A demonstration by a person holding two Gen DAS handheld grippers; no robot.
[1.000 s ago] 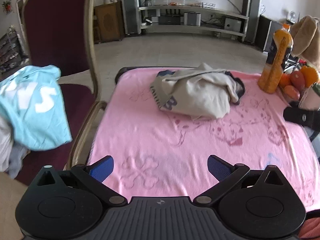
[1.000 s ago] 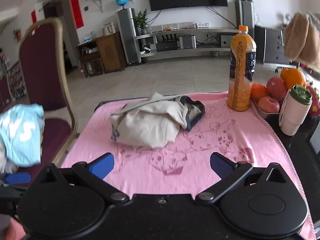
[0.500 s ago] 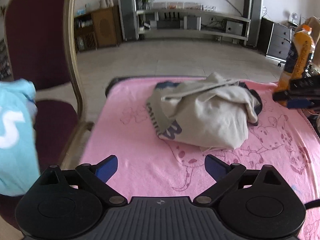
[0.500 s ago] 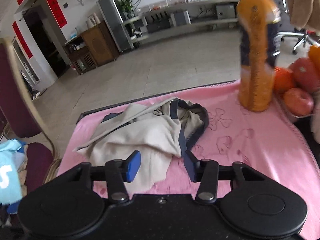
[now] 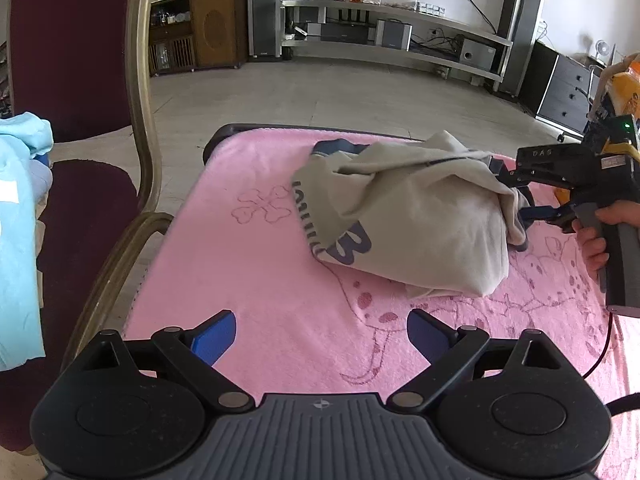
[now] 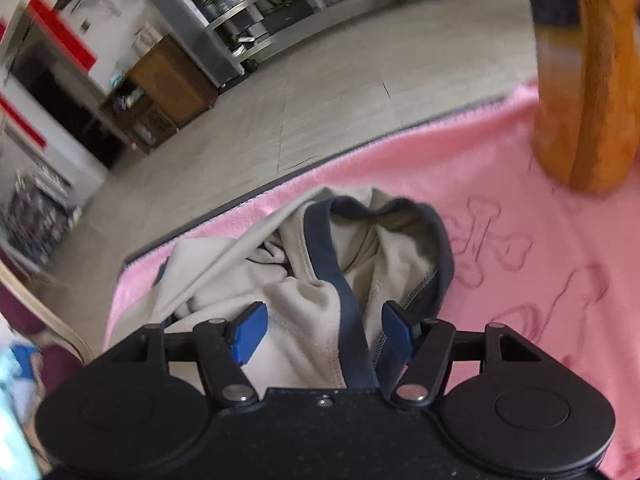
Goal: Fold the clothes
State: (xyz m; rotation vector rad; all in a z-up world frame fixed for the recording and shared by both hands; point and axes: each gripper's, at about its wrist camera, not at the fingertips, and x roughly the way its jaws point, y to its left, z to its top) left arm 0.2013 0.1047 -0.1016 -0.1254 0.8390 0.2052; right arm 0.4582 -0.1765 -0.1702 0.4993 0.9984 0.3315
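A crumpled beige garment [image 5: 404, 216] with navy trim and navy lettering lies on the pink towel [image 5: 272, 288] over the table. My left gripper [image 5: 320, 332] is open and empty, low over the towel, short of the garment. My right gripper [image 6: 322, 330] is open, its blue fingers astride the garment's navy collar band [image 6: 340, 292], with beige cloth between them. In the left wrist view the right gripper [image 5: 516, 196] sits at the garment's right end, held by a hand.
An orange juice bottle [image 6: 584, 80] stands on the towel's far right. A dark red chair [image 5: 72, 80] stands left of the table with a light blue garment [image 5: 16, 240] on it. The towel's far edge [image 5: 304, 130] drops to the floor.
My right gripper has moved forward and down onto the garment's collar, its jaws about as wide as half a second ago. My left gripper has moved closer to the garment.
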